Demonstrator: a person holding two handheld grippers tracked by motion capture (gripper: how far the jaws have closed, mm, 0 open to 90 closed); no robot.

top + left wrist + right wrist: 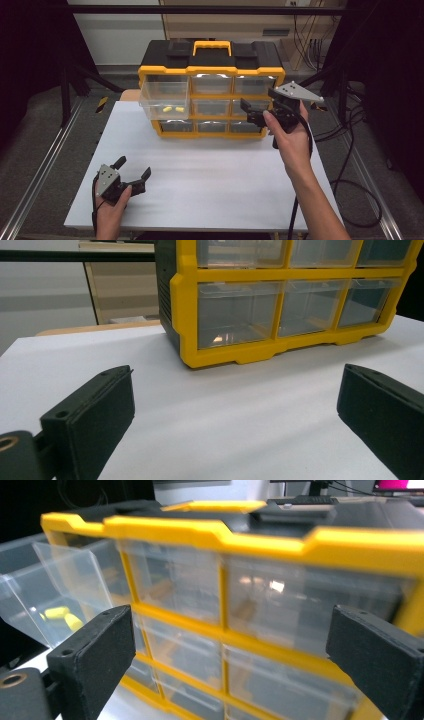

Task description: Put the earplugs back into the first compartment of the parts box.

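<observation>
The right hand-held gripper (254,112) is up at the front of the yellow and black drawer cabinet (210,64), jaws spread wide with nothing between them. From the right gripper view, clear drawer fronts lie straight ahead of its jaws, and the pulled-out top drawer (47,597) sits off to their left with two small yellow pieces (62,617) lying on its floor. In the high view that open drawer (165,98) juts toward the person from the cabinet's top left corner, well to the left of the right hand-held gripper.

The left hand-held gripper (133,168) rests low over the white counter (210,175), released and empty, with the cabinet ahead of it and well apart.

The work in hand looks like dealing with that open drawer, either reaching its contents or pushing it shut. To do it well, the right hand-held gripper should swing left until the drawer sits squarely between or in front of its jaws. Push on the middle of the front wall, not a corner, so the drawer slides straight. The light cabinet may skid back; the left hand-held gripper could brace it.
</observation>
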